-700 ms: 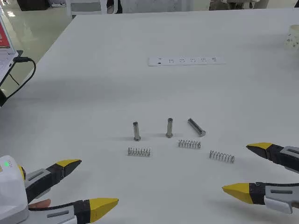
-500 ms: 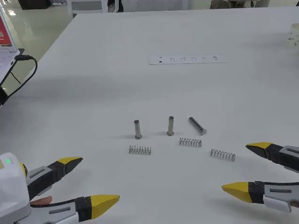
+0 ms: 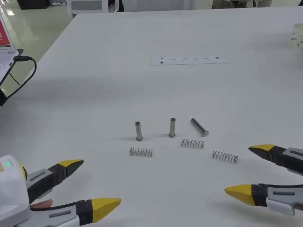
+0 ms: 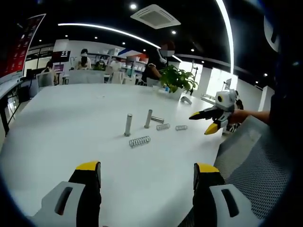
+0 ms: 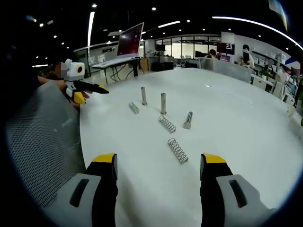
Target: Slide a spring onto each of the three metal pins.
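A power strip (image 3: pixel 189 60) lies towards the far edge of the table (image 3: pixel 94 94), and a black cable (image 3: pixel 28 71) curls at its left edge. Mid-table the left pin (image 3: pixel 138 131) and middle pin (image 3: pixel 172 128) stand upright, while the right pin (image 3: pixel 199 127) lies flat. Just nearer lie the left spring (image 3: pixel 141 152), middle spring (image 3: pixel 192 143) and right spring (image 3: pixel 225 157). Bare tabletop separates these from the left gripper (image 3: pixel 98 183) and right gripper (image 3: pixel 239 170), both low at the near edge, jaws wide, gripping nothing.
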A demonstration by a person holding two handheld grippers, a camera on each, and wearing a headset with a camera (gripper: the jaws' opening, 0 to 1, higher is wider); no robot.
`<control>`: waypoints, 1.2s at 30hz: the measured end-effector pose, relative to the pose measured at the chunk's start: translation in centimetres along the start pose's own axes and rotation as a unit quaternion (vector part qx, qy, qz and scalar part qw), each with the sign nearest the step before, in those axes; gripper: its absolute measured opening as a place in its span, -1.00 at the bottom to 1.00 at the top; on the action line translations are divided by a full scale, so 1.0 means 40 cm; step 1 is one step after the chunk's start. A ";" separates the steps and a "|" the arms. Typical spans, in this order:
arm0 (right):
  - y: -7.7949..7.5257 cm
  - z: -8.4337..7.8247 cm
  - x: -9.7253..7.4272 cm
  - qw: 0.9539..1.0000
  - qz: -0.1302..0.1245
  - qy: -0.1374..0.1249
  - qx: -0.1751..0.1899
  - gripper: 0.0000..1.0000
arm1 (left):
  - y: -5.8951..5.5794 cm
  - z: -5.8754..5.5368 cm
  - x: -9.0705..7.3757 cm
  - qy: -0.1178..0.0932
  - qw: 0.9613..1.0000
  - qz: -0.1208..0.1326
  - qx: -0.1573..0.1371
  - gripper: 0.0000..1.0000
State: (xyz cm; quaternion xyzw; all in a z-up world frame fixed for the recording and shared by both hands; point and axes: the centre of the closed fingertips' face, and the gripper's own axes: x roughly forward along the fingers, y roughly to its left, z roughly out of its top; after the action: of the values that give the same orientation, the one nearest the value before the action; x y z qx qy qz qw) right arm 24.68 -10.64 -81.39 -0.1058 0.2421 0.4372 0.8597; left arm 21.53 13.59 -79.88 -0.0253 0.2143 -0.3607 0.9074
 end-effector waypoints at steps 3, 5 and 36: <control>0.000 0.000 -0.001 1.000 0.000 0.001 -0.001 0.42 | 0.000 -0.001 0.000 0.001 1.000 0.000 0.001 0.54; -0.001 0.001 0.000 1.000 0.001 0.000 0.000 0.42 | 0.001 -0.002 0.000 0.002 1.000 0.000 0.001 0.54; 0.002 -0.001 0.001 1.000 0.005 0.006 0.000 0.41 | -0.003 -0.005 0.003 0.006 1.000 -0.004 0.005 0.54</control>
State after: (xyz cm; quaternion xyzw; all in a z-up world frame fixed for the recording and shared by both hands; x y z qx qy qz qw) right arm 24.63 -10.59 -81.45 -0.1078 0.2477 0.4406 0.8561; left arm 21.45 13.44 -80.07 -0.0195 0.2178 -0.3660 0.9046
